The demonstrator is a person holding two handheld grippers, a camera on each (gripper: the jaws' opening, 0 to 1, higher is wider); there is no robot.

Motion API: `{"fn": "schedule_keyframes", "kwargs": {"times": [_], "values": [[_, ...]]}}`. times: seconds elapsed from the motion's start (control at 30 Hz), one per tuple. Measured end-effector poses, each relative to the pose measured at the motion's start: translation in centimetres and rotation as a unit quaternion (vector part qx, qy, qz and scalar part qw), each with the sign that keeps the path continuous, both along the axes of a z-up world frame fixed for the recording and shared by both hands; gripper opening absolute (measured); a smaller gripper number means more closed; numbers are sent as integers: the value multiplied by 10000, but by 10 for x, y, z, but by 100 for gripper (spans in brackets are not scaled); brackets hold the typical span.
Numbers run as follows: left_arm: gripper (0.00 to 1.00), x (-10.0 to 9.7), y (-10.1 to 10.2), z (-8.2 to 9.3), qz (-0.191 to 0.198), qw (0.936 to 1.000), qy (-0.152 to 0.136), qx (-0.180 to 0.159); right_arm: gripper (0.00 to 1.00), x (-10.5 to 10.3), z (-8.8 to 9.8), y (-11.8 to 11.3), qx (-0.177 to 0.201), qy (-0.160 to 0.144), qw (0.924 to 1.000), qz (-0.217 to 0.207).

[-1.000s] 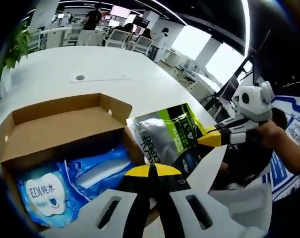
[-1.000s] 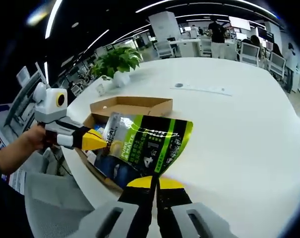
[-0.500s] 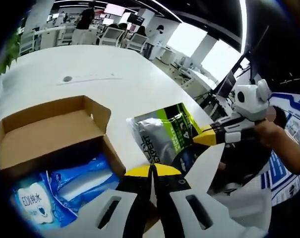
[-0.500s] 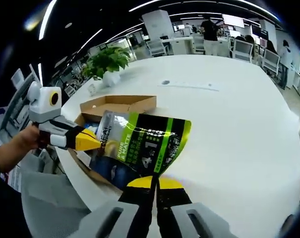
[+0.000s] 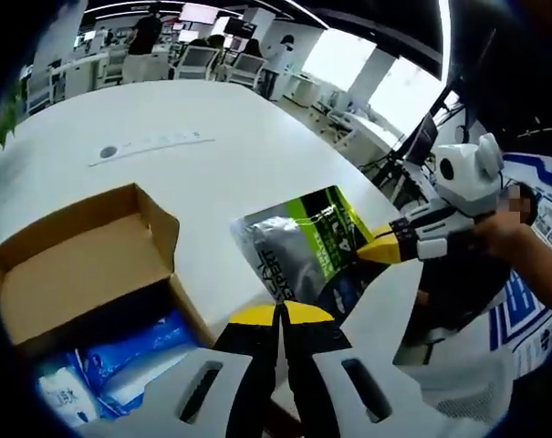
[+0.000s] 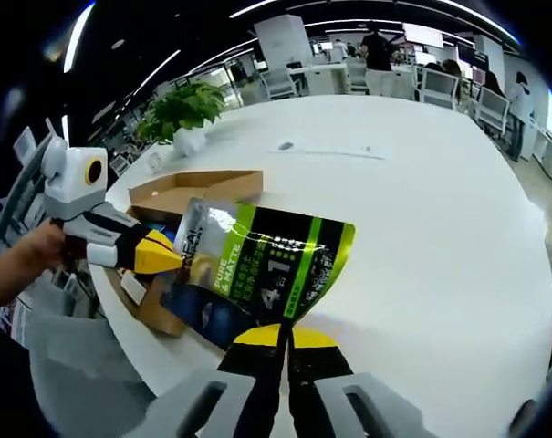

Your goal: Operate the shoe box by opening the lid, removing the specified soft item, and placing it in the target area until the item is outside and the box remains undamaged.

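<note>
Behind the held pouch [image 6: 257, 274], shoe box [image 6: 180, 196] half hidden

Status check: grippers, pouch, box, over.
Left gripper and right gripper both shut on green-and-silver foil pouch. Pouch held above white table, outside open cardboard box. Blue wipes pack inside box.

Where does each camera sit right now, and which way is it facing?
Left gripper view: rides the left tool, facing the pouch, open box, wipes; the right tool and a hand show.
Right gripper view: rides the right tool, facing the pouch, box, plant; the left tool and a hand show.
Shared: pouch, box, white table.
</note>
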State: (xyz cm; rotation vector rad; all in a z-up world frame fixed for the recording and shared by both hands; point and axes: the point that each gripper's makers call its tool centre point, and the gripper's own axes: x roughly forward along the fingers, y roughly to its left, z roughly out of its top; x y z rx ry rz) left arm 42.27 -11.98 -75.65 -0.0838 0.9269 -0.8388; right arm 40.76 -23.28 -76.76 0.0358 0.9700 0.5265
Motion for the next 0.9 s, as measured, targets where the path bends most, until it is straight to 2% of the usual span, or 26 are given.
{"fn": "schedule_keyframes", "kwargs": {"times": [0.23, 0.33, 0.43, 0.63, 0.73, 0.9], "values": [[0, 6, -5, -12, -193, 9993, -86, 306, 0, 4, -13, -4, -55, 60, 10000, -32], [0, 8, -8, -17, -378, 9977, -236, 510, 0, 6, -17, -6, -80, 66, 9999, -47], [0, 10, -12, -23, -626, 9942, -430, 761, 0, 7, -21, -11, -102, 83, 9999, -83], [0, 9, -20, -35, -1010, 9870, -634, 1076, 0, 8, -30, -17, -143, 128, 9997, -127], [0, 11, -23, -39, -1077, 9853, -652, 1155, 0, 10, -35, -20, -174, 144, 9996, -142], [0, 14, -25, -49, -1291, 9789, -741, 1401, 0, 13, -45, -21, -232, 157, 9995, -139]]}}
